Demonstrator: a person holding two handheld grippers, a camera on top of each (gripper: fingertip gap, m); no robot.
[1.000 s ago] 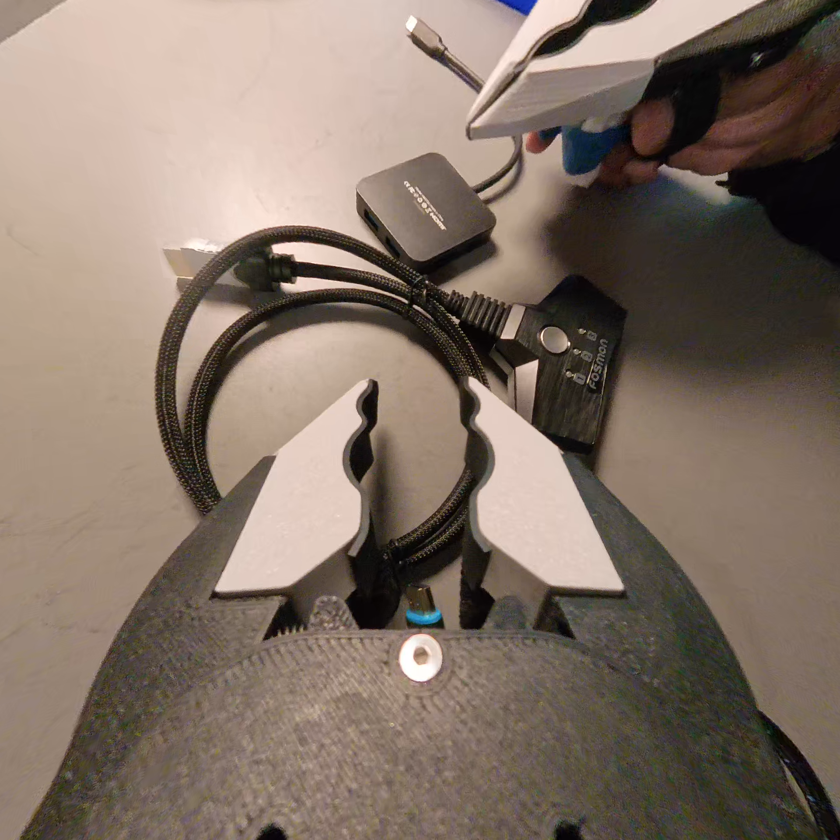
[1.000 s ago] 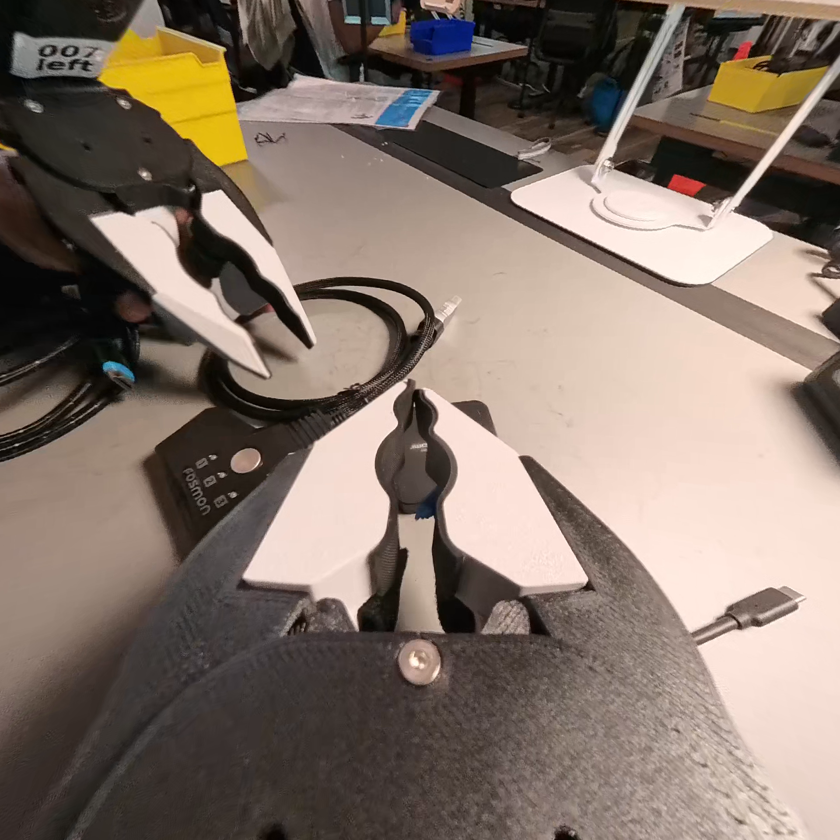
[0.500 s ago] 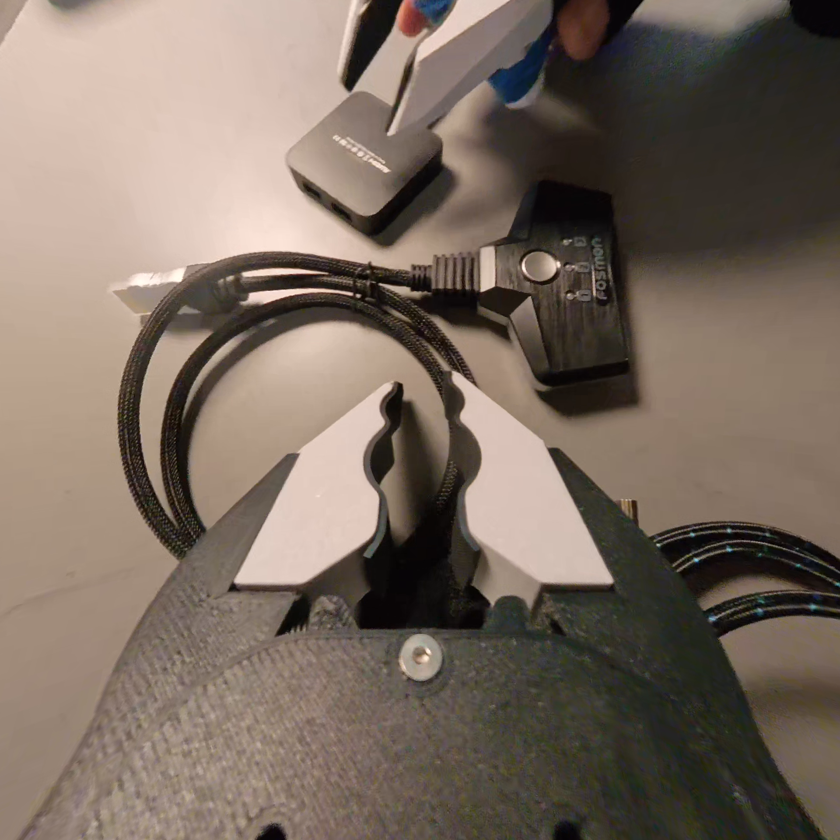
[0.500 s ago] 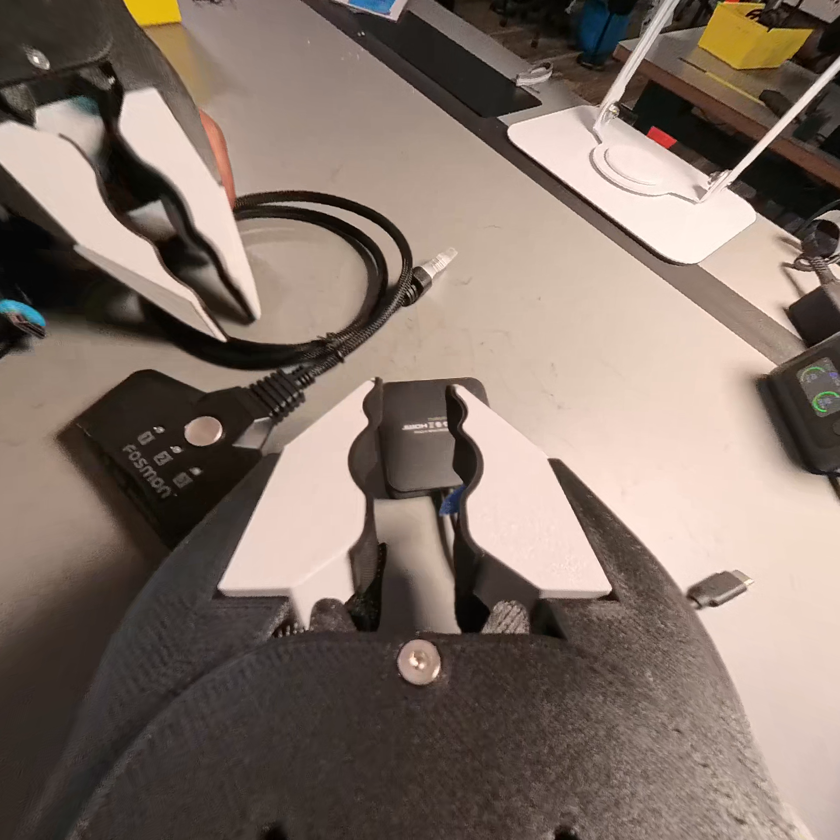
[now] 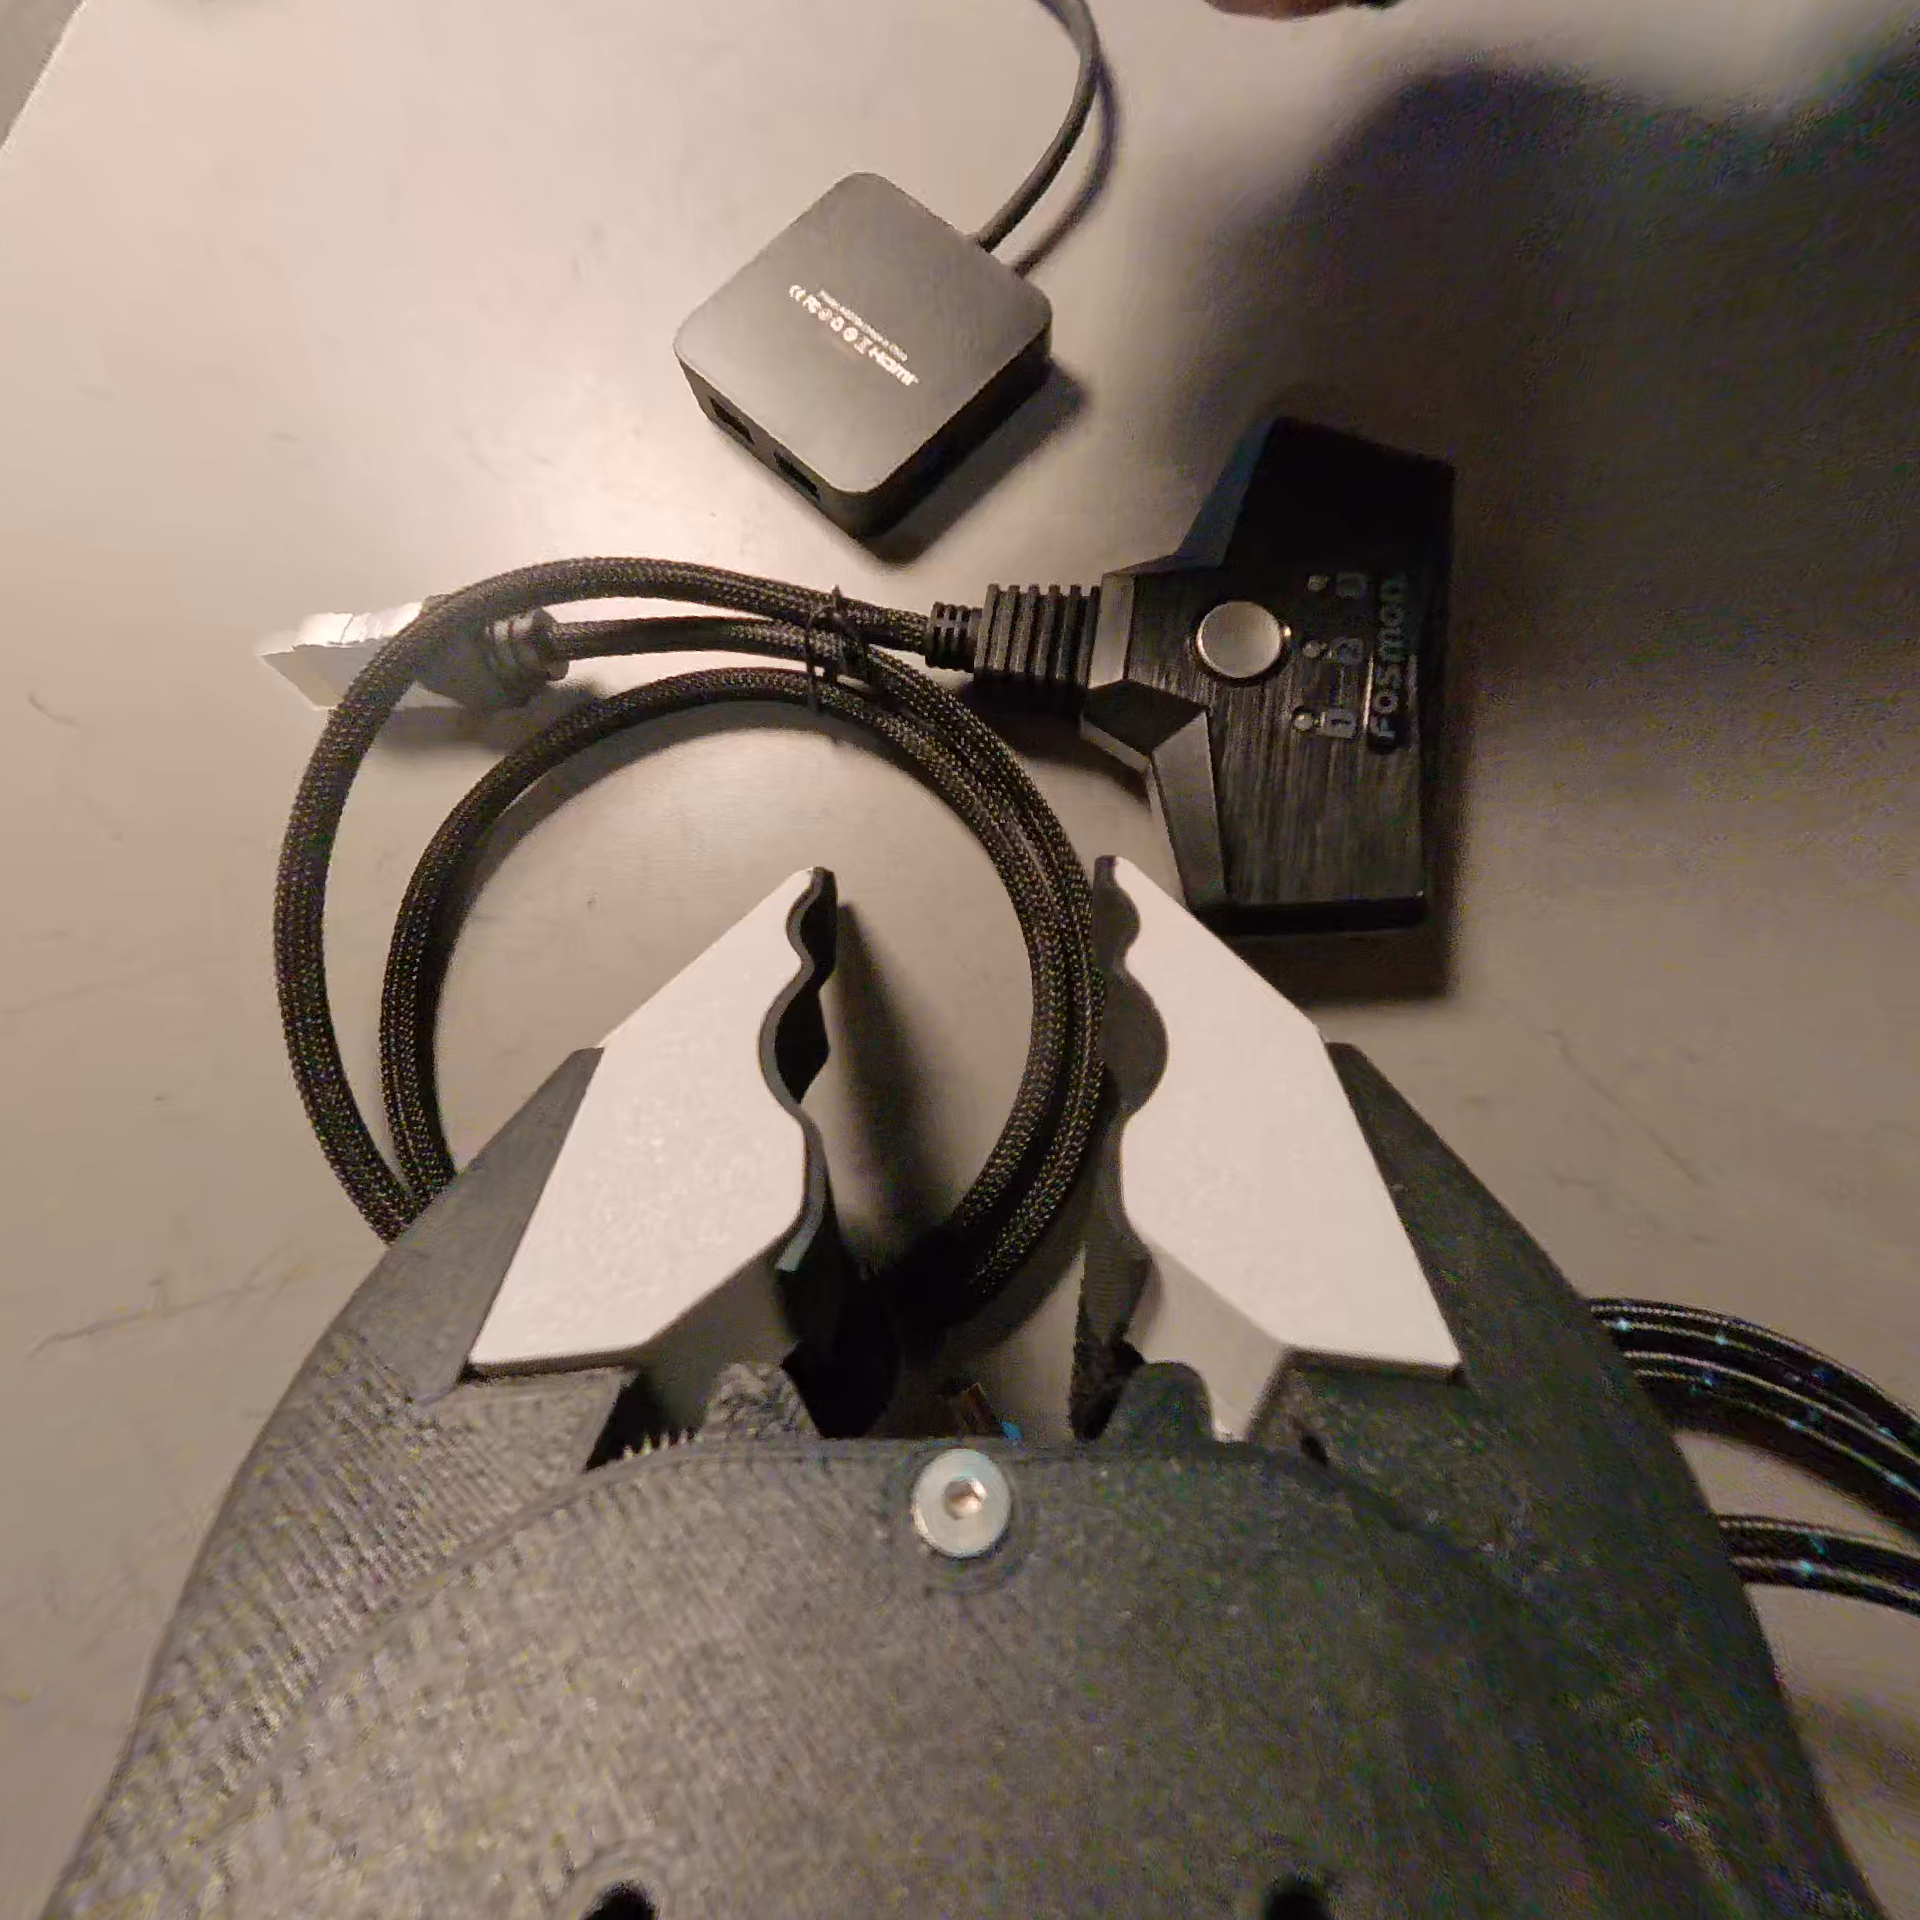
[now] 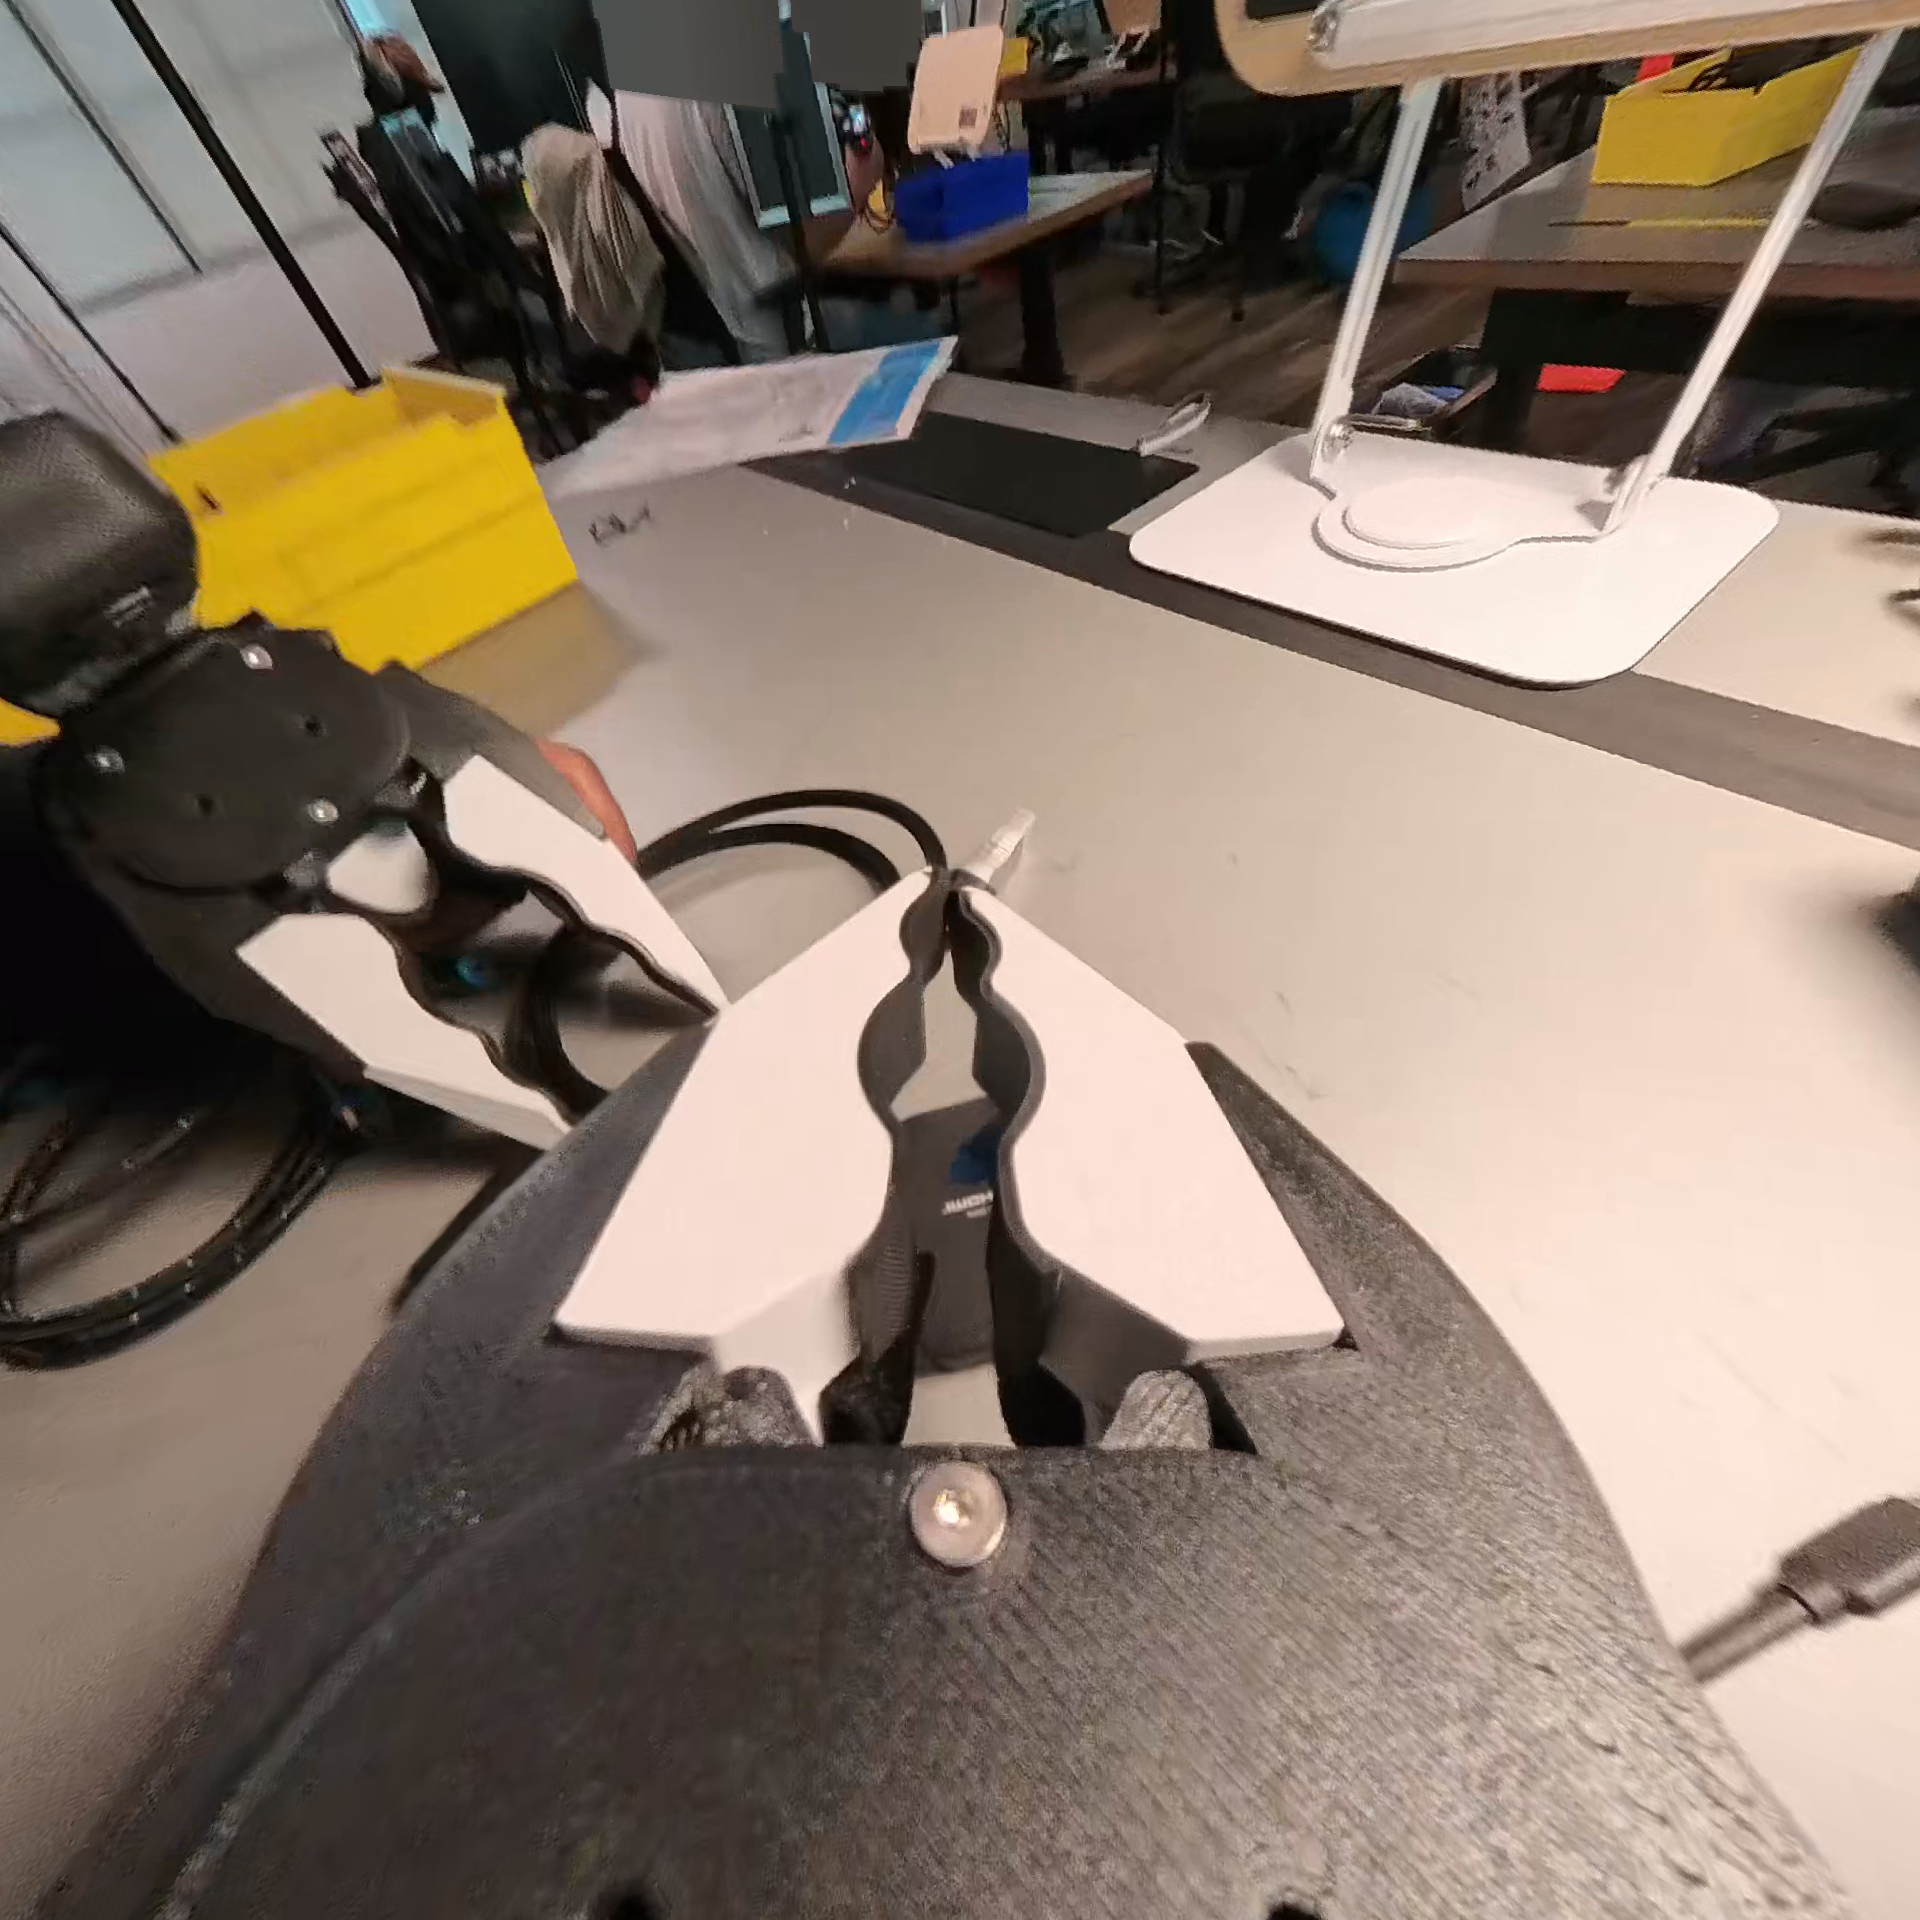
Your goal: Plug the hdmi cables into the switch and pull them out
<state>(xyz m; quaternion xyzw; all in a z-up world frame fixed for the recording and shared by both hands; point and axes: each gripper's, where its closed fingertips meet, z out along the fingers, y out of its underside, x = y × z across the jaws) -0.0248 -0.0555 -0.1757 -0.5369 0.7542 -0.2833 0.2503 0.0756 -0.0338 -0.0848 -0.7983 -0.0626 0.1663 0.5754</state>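
Observation:
The black HDMI switch lies flat on the grey table, its round button facing up. Its braided black cable is coiled to the left and ends in a silver plug. My left gripper is open above the coil, and a loop of the cable runs between its fingers without being gripped. My right gripper is shut and empty, raised above the table. Through its gap I see the black square hub. The left gripper shows open at the left of the right wrist view.
The black square hub with its thin cable lies just beyond the switch. More dark braided cables lie at the right. A yellow bin, a white stand base and a loose USB-C plug are on the table. The tips of one gripper are about 15 centimeters away from the tips of the other. It is some 10 centimeters from my left tips to the silver plug.
My left gripper has opened wider over the coil. My right gripper has closed, tilted up and left the left wrist view, where it hovered over the hub before.

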